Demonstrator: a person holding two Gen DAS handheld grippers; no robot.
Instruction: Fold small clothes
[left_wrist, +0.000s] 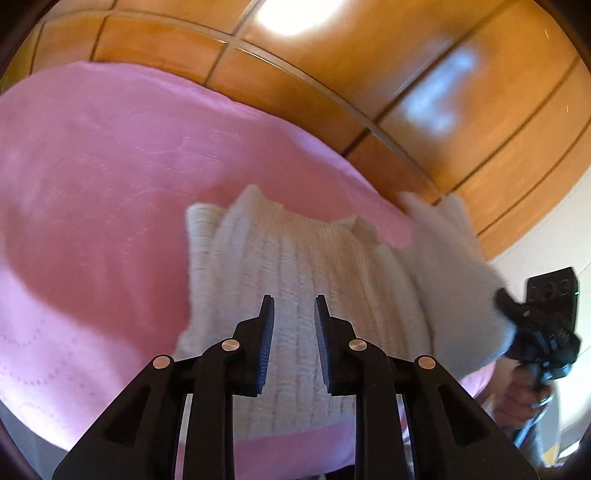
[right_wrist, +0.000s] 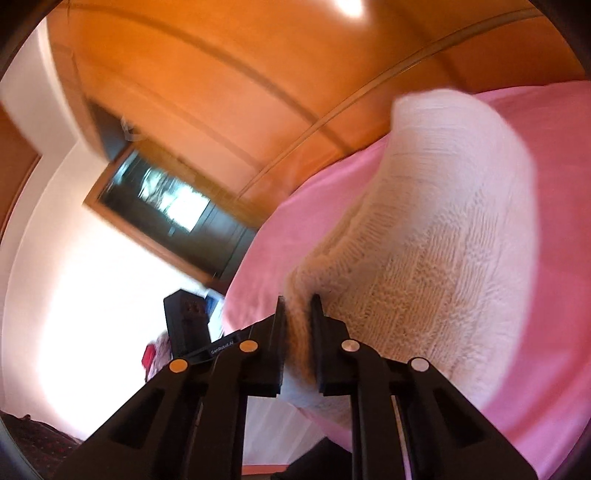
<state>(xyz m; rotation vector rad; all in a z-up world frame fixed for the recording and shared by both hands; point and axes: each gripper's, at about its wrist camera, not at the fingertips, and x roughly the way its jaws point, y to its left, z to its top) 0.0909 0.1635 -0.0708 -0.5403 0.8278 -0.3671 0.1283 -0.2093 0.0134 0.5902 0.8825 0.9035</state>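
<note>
A cream ribbed knit sweater (left_wrist: 295, 266) lies on a pink sheet (left_wrist: 92, 184). My left gripper (left_wrist: 293, 306) hovers over the sweater's middle, its jaws a small gap apart with nothing pinched between them. In the right wrist view my right gripper (right_wrist: 298, 306) is shut on a bunched edge of the sweater (right_wrist: 424, 258), and the knit rises from the pink sheet (right_wrist: 332, 206) towards it. The left wrist view shows the right gripper (left_wrist: 532, 325) at the far right, a hand (left_wrist: 517, 398) holding it, with one side of the sweater pulled up to it.
A wooden panelled wardrobe (left_wrist: 406, 74) stands behind the pink surface. The right wrist view shows a dark framed panel (right_wrist: 159, 206) on a white wall, a black boxy device (right_wrist: 184, 321) beyond the sheet's edge, and the sheet's edge falling away on the left.
</note>
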